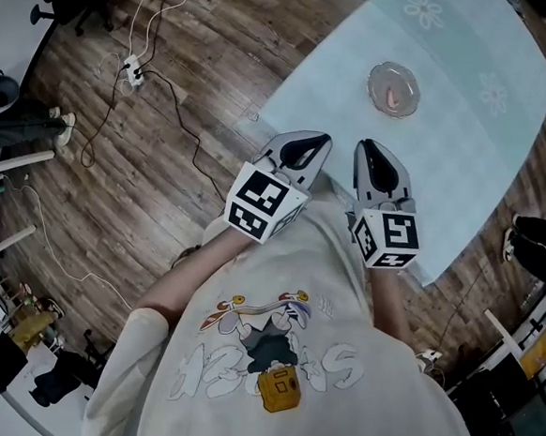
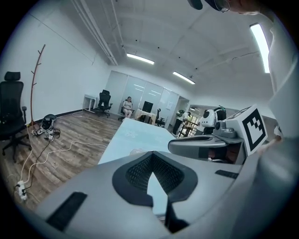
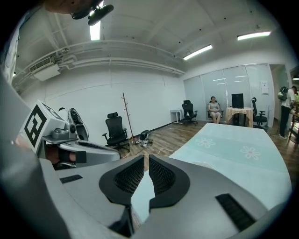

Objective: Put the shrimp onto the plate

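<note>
A small clear glass plate point(image 1: 393, 88) sits on the pale blue tablecloth point(image 1: 468, 134), toward the far middle of the table. A pinkish piece, apparently the shrimp point(image 1: 392, 99), lies on the plate. Both grippers are held close to the person's chest over the table's near corner, well short of the plate. My left gripper point(image 1: 319, 139) has its tips together and holds nothing point(image 2: 152, 154). My right gripper point(image 1: 367, 145) is beside it, with only a thin slit between its pads and nothing in them point(image 3: 147, 157).
The table's near edge point(image 1: 262, 117) borders a wooden floor with white cables and a power strip point(image 1: 131, 71). Office chairs point(image 2: 9, 112) and a coat stand point(image 3: 125, 112) stand around the room. A person point(image 2: 127, 106) sits far off.
</note>
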Available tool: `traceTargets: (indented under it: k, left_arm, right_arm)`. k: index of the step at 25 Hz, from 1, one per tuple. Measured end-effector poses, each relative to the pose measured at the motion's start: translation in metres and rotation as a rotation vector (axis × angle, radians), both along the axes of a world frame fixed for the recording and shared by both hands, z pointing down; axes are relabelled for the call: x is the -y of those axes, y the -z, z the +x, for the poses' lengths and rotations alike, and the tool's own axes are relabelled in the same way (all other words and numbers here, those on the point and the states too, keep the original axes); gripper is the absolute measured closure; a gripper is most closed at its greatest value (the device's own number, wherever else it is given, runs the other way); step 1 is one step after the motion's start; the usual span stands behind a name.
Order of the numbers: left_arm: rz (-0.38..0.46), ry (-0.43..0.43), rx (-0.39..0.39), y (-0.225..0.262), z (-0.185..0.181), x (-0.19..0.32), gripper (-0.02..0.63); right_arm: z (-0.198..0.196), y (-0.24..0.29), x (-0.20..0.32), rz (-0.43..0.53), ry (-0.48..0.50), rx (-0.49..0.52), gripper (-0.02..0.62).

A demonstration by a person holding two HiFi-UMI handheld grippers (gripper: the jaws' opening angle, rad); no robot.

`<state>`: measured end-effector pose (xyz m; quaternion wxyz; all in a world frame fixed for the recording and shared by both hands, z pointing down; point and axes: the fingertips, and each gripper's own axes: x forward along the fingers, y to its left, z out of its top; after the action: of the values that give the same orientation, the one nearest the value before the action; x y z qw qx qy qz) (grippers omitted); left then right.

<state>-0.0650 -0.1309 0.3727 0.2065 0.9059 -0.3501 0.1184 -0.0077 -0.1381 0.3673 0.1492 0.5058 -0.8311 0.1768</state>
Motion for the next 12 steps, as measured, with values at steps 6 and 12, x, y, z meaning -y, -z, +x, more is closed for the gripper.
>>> traceTargets:
  k: [6, 12]
  left_arm:
    - [0.067, -0.035, -0.019, 0.021, -0.021, -0.021, 0.598]
    - [0.1, -0.092, 0.018, 0.02, -0.053, -0.053, 0.598]
  right_arm:
    - [-0.038, 0.008, -0.043, 0.038, 0.042, -0.01, 0.543]
    - [-0.066, 0.017, -0.068, 0.054, -0.039, 0.049, 0.543]
